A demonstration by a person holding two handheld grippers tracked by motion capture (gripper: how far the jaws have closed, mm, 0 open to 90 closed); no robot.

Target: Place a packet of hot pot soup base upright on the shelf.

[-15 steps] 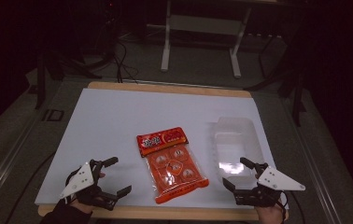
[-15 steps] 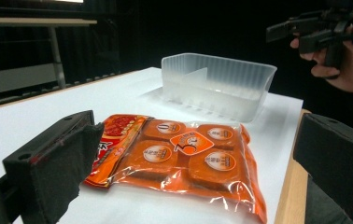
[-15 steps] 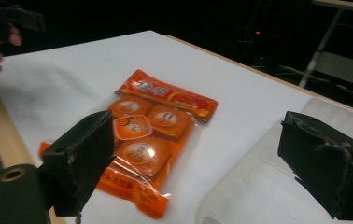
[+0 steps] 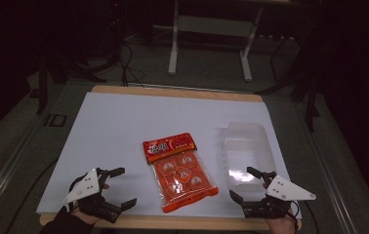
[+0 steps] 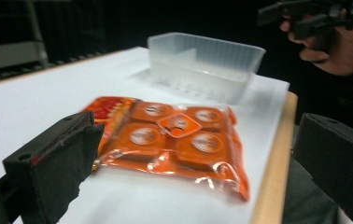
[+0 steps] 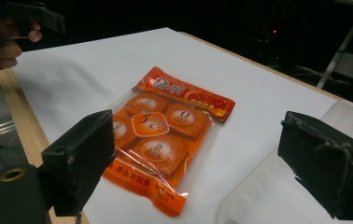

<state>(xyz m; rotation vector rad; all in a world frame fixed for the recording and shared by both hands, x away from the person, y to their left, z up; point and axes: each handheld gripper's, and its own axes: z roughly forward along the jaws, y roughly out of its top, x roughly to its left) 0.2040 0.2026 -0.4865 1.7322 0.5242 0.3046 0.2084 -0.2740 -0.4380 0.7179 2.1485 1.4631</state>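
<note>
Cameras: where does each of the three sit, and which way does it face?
High view: above the table's near side, looking forward and down; left gripper and right gripper enter at the bottom.
Left gripper view: between its own black jaws, facing the orange clear-fronted snack packet and clear plastic tub.
Right gripper view: between its jaws, facing the same packet.
All views share the packet.
</note>
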